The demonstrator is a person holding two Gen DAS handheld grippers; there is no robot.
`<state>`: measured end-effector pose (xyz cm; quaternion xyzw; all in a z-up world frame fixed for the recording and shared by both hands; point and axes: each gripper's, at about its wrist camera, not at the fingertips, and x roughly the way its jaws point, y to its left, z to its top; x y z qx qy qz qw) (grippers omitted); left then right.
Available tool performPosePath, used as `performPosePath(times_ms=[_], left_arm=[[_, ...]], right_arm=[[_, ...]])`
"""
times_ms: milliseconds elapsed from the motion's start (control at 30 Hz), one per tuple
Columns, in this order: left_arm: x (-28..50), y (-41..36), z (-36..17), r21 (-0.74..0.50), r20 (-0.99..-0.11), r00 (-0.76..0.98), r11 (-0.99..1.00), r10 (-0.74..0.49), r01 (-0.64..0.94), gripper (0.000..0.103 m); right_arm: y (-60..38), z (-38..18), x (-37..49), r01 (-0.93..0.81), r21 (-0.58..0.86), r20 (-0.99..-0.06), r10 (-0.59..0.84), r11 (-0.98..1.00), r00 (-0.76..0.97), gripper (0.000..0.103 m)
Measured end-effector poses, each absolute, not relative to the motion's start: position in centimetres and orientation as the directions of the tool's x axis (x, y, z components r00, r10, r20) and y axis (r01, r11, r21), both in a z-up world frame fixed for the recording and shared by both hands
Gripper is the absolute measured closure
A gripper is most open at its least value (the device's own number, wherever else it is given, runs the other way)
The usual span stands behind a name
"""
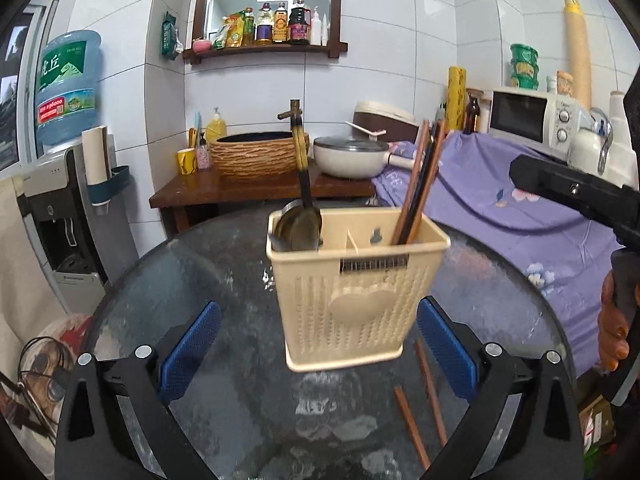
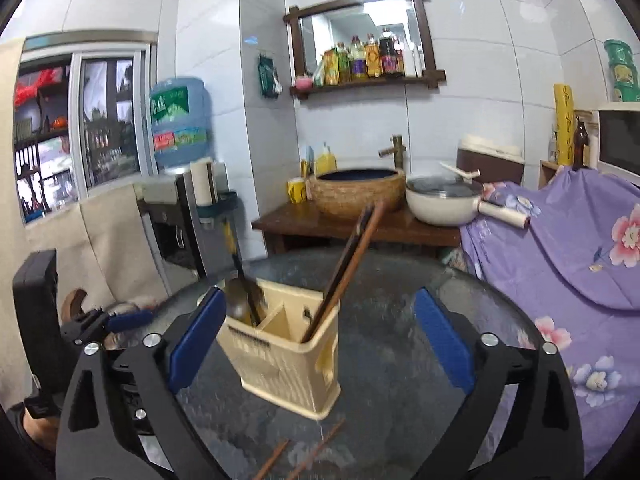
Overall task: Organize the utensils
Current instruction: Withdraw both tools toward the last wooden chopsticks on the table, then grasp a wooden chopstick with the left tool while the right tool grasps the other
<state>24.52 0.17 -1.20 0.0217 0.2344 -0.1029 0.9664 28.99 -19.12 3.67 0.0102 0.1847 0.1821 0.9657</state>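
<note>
A cream plastic utensil holder stands on the round glass table. Its left compartment holds metal ladles; its right compartment holds several brown chopsticks. Two loose brown chopsticks lie on the glass in front of the holder. My left gripper is open and empty, its blue pads either side of the holder's base. My right gripper is open and empty, above the holder; the loose chopsticks lie below it. The right gripper's body also shows in the left wrist view.
Behind the table stand a wooden counter with a woven basin, a white pot and a yellow cup. A water dispenser is at the left. A purple floral cloth and a microwave are at the right.
</note>
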Motion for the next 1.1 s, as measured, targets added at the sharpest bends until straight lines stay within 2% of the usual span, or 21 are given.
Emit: performPosePath(times_ms=[67, 200, 300, 400, 467, 667, 900, 967, 1100], left_arm=[[23.7, 0.1, -2.5, -0.005, -0.478, 0.859, 0.978, -0.184, 0.207, 0.007], [22.4, 1.0, -5.4, -0.101, -0.532, 0.818, 0.976, -0.219, 0.195, 0.007], [21.6, 2.2, -6.7, -0.128, -0.553, 0.814, 0.984, -0.177, 0.127, 0.007], [21.1, 2.7, -7.0, -0.143, -0.574, 0.802, 0.985, -0.165, 0.1, 0.007], [20.9, 2.6, -7.3, -0.127, -0.602, 0.783, 0.987, -0.153, 0.095, 0.007], [20.4, 2.1, -8.6, -0.075, -0.645, 0.759, 0.996, -0.091, 0.055, 0.007], [20.0, 1.1, -9.4, -0.05, -0.665, 0.742, 0.996, -0.085, 0.069, 0.007], [20.0, 0.9, -9.4, -0.056, -0.667, 0.739, 0.995, -0.094, 0.077, 0.007], [20.1, 0.5, -9.8, -0.057, -0.677, 0.728, 0.994, -0.106, 0.091, 0.007]], right_arm=[[-19.2, 1.6, 28.6, -0.331, 0.092, -0.408, 0.339, 0.939, 0.848, 0.009], [-19.1, -3.5, 29.4, -0.298, 0.122, -0.578, 0.312, 0.947, 0.754, 0.009], [-18.8, -6.6, 30.2, -0.292, 0.158, -0.665, 0.32, 0.943, 0.675, 0.022], [-17.7, -8.7, 30.6, -0.285, 0.13, -0.715, 0.289, 0.95, 0.636, 0.036], [-17.0, -10.0, 31.1, -0.28, 0.125, -0.746, 0.276, 0.952, 0.605, 0.049], [-15.9, -12.2, 31.6, -0.256, 0.105, -0.789, 0.237, 0.961, 0.567, 0.059], [-14.7, -12.5, 32.2, -0.258, 0.057, -0.798, 0.199, 0.965, 0.569, 0.066], [-14.7, -12.4, 32.4, -0.263, 0.054, -0.796, 0.2, 0.963, 0.571, 0.076], [-15.8, -12.3, 32.5, -0.281, 0.079, -0.797, 0.23, 0.956, 0.558, 0.088]])
